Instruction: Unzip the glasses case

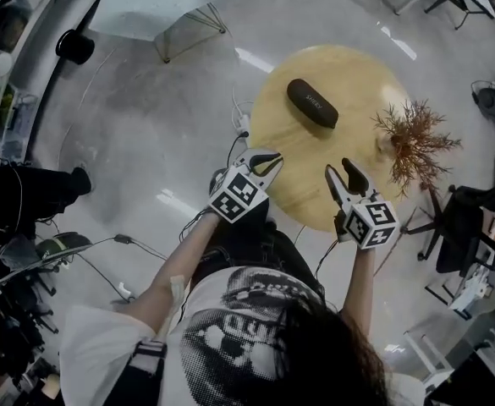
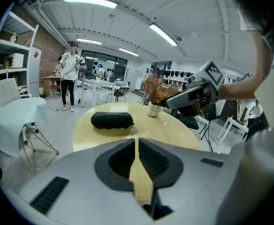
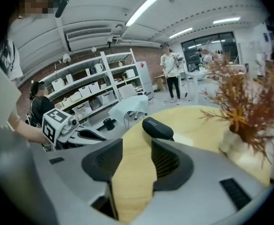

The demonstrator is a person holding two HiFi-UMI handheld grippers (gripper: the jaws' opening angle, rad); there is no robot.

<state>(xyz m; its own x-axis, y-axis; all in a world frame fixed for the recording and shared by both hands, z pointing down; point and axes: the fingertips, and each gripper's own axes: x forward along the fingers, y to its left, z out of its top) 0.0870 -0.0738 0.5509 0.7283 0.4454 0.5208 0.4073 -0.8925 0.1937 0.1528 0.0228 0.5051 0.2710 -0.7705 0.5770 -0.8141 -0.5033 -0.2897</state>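
While one black glasses case (image 1: 312,102) lay flat on the far half of the table, neither tool touched it. It was a long oblong with blunt, rounded ends and a matte, soft-looking shell, and it had a short line of pale lettering on top; its zip was too small to make out. The single table (image 1: 357,64) under it was round, with a smooth top of light yellow wood. One small pale vase of dried branches (image 1: 416,142) stood near the table's right edge, and the rust-brown twigs were thin, wiry and spread wide. Two grippers hung over the near rim, well short of the case, and each carried one cube of black-and-white square markers. Both had smooth grey shells with black ribbed pads inside the jaws. The left gripper (image 1: 268,161) had its jaws pressed together with nothing between them. The right gripper (image 1: 340,172) had its jaws standing moderately apart and empty, with only bare tabletop showing through the gap. Beyond the table was a glossy grey floor (image 1: 162,134), and one white chair (image 2: 19,118) with thin wire legs stood on it.
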